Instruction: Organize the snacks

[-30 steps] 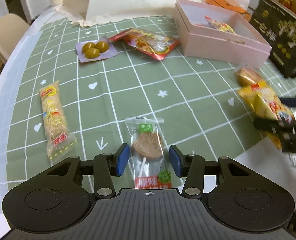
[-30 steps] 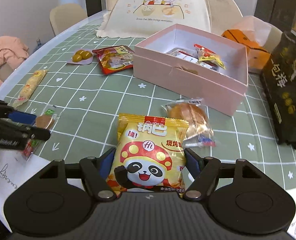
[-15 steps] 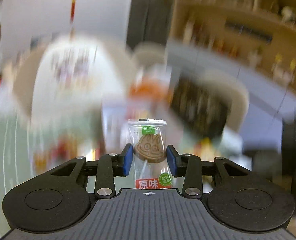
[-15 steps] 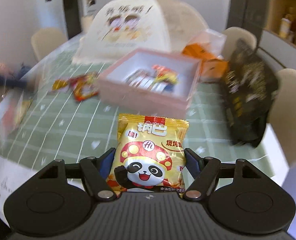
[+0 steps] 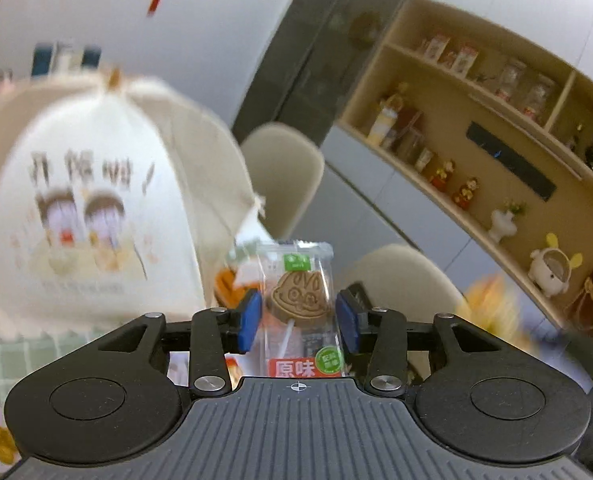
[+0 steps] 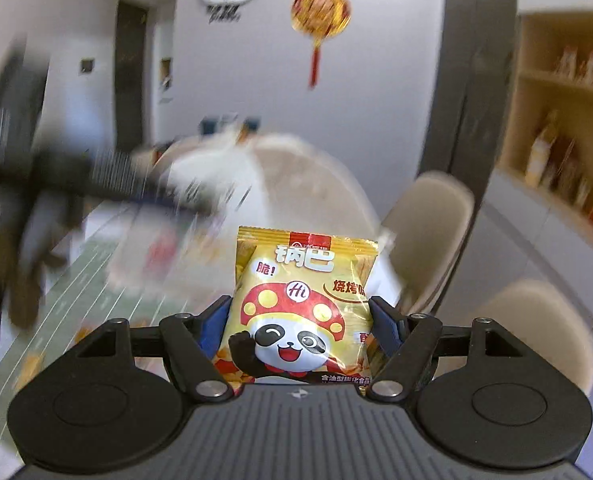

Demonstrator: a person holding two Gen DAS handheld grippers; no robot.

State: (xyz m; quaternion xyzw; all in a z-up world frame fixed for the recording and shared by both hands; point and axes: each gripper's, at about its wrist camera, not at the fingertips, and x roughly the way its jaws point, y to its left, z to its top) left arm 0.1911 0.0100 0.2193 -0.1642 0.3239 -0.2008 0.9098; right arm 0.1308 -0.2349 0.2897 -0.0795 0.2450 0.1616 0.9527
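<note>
Both snacks lifted, seemingly gripper-clamped: lollipop (image 5: 298, 300), crisps (image 6: 302, 312)

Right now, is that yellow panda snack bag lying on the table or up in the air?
Up in the air. The panda bag is clamped between the right gripper jaws, with wall and chairs behind it.

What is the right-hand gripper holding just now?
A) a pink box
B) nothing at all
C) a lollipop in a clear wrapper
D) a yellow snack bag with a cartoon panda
D: the right gripper has both fingers pressed against the sides of the yellow panda snack bag.
</note>
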